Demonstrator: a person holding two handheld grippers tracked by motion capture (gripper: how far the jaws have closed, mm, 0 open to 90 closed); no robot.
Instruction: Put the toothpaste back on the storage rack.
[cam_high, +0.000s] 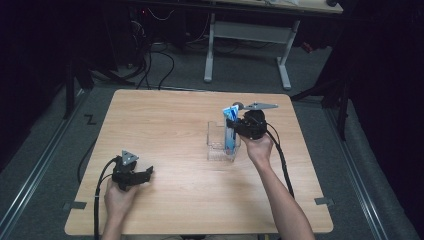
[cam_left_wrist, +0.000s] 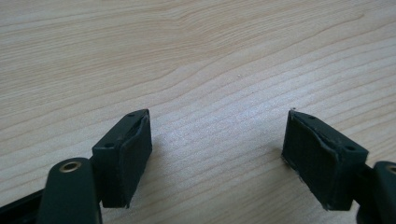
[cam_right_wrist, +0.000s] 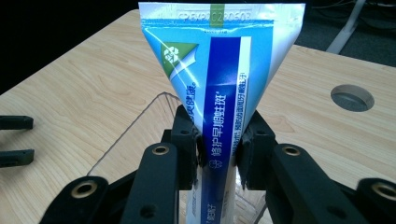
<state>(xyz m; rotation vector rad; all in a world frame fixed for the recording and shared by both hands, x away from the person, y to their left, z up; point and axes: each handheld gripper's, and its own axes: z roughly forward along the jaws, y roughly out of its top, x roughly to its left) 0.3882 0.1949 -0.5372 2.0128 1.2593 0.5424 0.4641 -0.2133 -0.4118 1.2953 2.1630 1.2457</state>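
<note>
A blue and white toothpaste tube (cam_right_wrist: 219, 70) stands upright with its flat crimped end up, my right gripper (cam_right_wrist: 218, 151) shut on its middle. In the high view the tube (cam_high: 230, 127) reaches down into a clear plastic box (cam_high: 218, 142) right of the table's centre, and the right gripper (cam_high: 235, 125) holds it from the right. My left gripper (cam_high: 149, 173) rests low over the bare wood at the front left. In the left gripper view its black pads (cam_left_wrist: 126, 154) stand far apart with nothing between them.
The wooden table (cam_high: 165, 120) has a round cable hole (cam_right_wrist: 352, 97) near its far edge. Beyond the table a white desk frame (cam_high: 250, 35) and cables lie on the grey floor. Cables trail from both grippers toward the front edge.
</note>
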